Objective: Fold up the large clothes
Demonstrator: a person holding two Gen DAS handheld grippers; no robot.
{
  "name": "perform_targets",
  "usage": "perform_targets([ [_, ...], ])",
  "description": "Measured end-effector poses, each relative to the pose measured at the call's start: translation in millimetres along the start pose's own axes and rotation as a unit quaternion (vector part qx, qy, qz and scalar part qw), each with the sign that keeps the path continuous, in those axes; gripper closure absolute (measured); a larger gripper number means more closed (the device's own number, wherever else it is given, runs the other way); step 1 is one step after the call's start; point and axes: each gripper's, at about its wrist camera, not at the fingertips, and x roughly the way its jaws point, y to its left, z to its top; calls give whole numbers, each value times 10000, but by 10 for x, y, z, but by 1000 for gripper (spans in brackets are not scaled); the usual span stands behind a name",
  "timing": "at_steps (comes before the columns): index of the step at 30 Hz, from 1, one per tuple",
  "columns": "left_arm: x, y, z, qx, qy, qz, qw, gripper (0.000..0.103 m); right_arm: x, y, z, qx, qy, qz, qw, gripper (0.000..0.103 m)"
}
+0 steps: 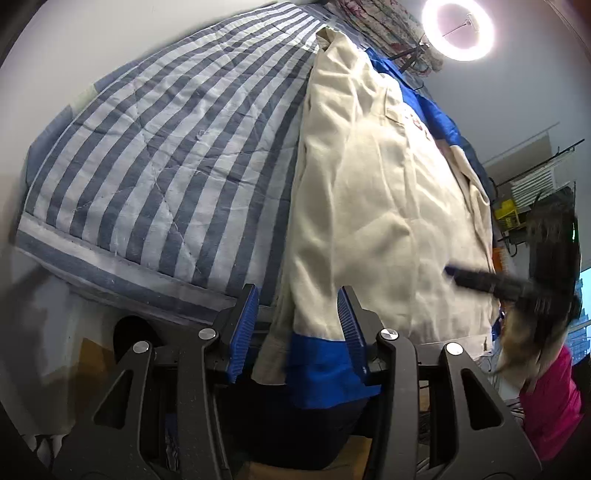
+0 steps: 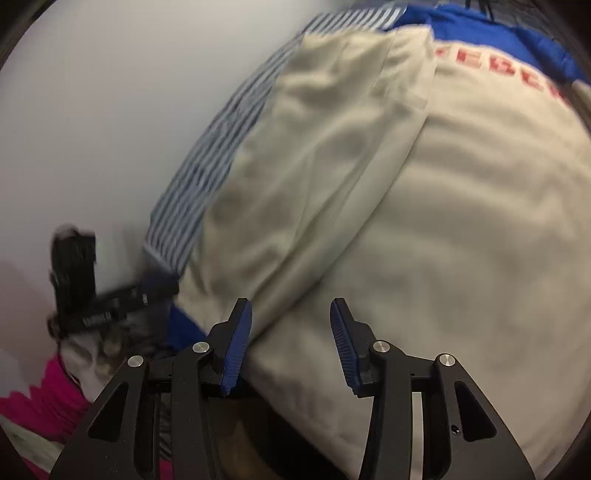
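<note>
A large cream garment [image 1: 376,192] with blue trim and red lettering lies lengthwise on a blue-and-white striped quilt [image 1: 166,155]. My left gripper [image 1: 297,295] is open, its jaws on either side of the garment's near blue cuffed end [image 1: 321,369], without pinching it. My right gripper [image 2: 291,314] is open over the cream fabric [image 2: 424,229] near its lower edge, with cloth lying between the jaws. In the left wrist view the right gripper [image 1: 480,278] shows blurred at the garment's right edge. In the right wrist view the left gripper [image 2: 110,295] shows blurred at the left.
The quilt covers a bed against white walls. A ring light [image 1: 461,29] shines at the top right. A person in a pink top [image 1: 550,402] stands at the right. Shelves with clutter [image 1: 532,192] are behind.
</note>
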Motion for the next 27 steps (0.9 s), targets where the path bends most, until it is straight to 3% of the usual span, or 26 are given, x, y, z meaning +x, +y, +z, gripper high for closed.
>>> perform_targets([
  [3,52,-1,-15,-20,101,-54,9999,58,258,88,-113,178,201,368,9990,60],
  [6,77,-14,-52,34,100,-91,9999,59,460,184,-181,104,323,400,9986,60],
  [7,84,-25,-68,80,49,-32,10000,74,499,206,-204,106,330,430,9985,61],
  [8,100,-30,-76,121,68,37,9999,92,523,224,-218,133,352,523,9979,79],
  [9,120,-24,-86,113,110,15,9999,95,548,238,-216,188,424,626,9970,92],
  [16,-140,-142,-258,369,-163,24,9992,100,249,512,-283,-129,203,660,9975,96],
  [20,26,-139,-322,475,140,196,9986,100,484,533,-374,-388,541,51,9978,96],
  [22,-9,-145,-308,462,90,166,9988,100,538,528,-386,-412,586,-20,9974,95],
  [24,-144,-135,-281,445,-197,229,9986,88,475,566,-393,-505,557,-10,9972,91],
  [25,-195,-110,-259,395,-294,226,9985,61,451,602,-397,-577,547,-49,9968,91],
  [26,-259,-57,-225,233,-471,141,9985,42,374,637,-418,-729,540,-166,9957,91],
  [27,-279,-22,-184,127,-537,78,9984,40,319,656,-433,-832,501,-279,9949,91],
])
